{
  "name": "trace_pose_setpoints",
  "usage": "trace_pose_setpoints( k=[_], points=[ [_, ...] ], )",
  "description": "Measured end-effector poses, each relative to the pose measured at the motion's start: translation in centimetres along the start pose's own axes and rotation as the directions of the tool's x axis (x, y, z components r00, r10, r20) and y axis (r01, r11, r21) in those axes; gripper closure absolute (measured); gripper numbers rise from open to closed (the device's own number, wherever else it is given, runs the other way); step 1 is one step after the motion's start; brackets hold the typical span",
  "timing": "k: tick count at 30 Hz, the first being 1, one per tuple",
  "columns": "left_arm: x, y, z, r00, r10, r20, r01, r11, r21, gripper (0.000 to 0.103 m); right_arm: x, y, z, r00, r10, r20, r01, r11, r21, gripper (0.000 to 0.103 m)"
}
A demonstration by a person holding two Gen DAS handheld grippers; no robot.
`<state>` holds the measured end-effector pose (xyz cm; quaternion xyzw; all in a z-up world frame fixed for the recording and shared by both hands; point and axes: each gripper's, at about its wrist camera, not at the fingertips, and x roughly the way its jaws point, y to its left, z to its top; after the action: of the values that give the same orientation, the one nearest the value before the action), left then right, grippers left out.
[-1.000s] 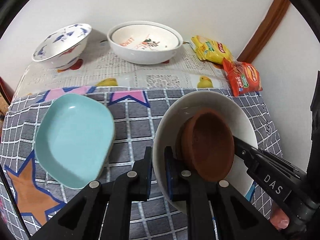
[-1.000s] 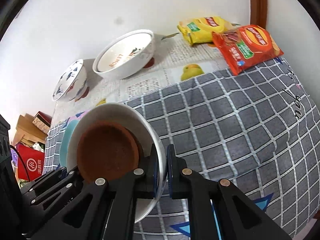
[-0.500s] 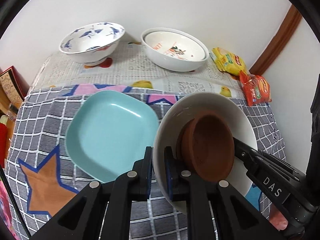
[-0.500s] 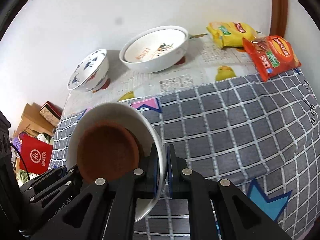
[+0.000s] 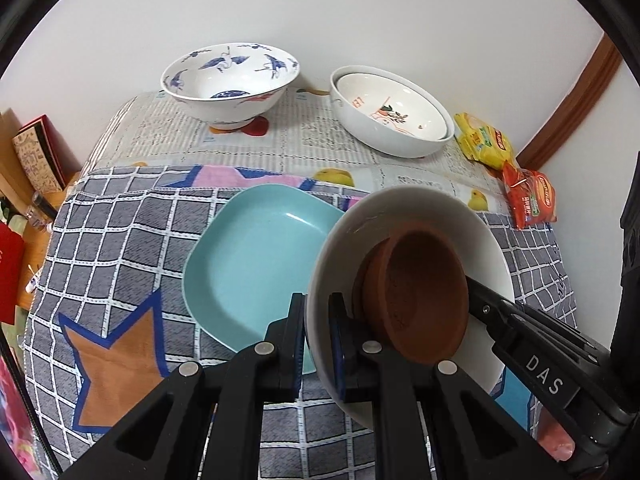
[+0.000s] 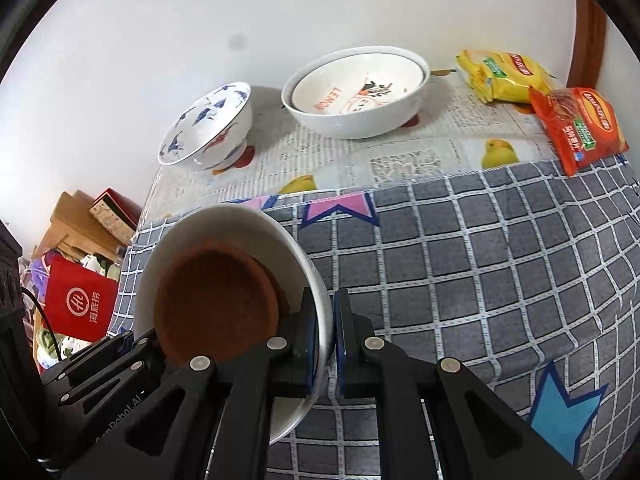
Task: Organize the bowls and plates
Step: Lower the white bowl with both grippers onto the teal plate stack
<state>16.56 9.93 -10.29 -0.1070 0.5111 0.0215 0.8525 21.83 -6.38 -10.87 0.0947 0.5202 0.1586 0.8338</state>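
Observation:
A white plate (image 5: 420, 208) with a brown clay dish (image 5: 416, 296) lying in it hangs tilted above the checked cloth. My left gripper (image 5: 318, 312) is shut on its left rim, and my right gripper (image 6: 330, 320) is shut on the opposite rim. The right wrist view shows the same white plate (image 6: 224, 220) and brown dish (image 6: 216, 304). A teal square plate (image 5: 256, 256) lies on the cloth, its right edge hidden behind the held plate. A blue-and-white bowl (image 5: 230, 80) and two nested white bowls (image 5: 392, 112) stand at the back.
A yellow snack packet (image 5: 484, 140) and a red one (image 5: 530, 200) lie at the back right by the wall. Off the table's left edge sit a red bag (image 6: 80, 304) and stacked boxes (image 6: 92, 220). Checked cloth (image 6: 480, 272) stretches right of the held plate.
Both grippers have carried the white plate and brown dish leftwards across the table. The teal plate, apart from it before, now lies partly behind its rim. Both grips are unchanged.

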Motion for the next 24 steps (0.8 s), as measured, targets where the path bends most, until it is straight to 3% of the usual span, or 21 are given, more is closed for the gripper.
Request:
trace_pose_setpoints(
  k=[24],
  points=[
    [-0.5, 4.3, 1.0, 1.000, 0.030, 0.009, -0.030, 0.998, -0.059, 0.092, 2.4, 4.8, 1.0, 0.999, 0.029, -0.021, -0.030, 0.998, -0.052, 0.095]
  ],
)
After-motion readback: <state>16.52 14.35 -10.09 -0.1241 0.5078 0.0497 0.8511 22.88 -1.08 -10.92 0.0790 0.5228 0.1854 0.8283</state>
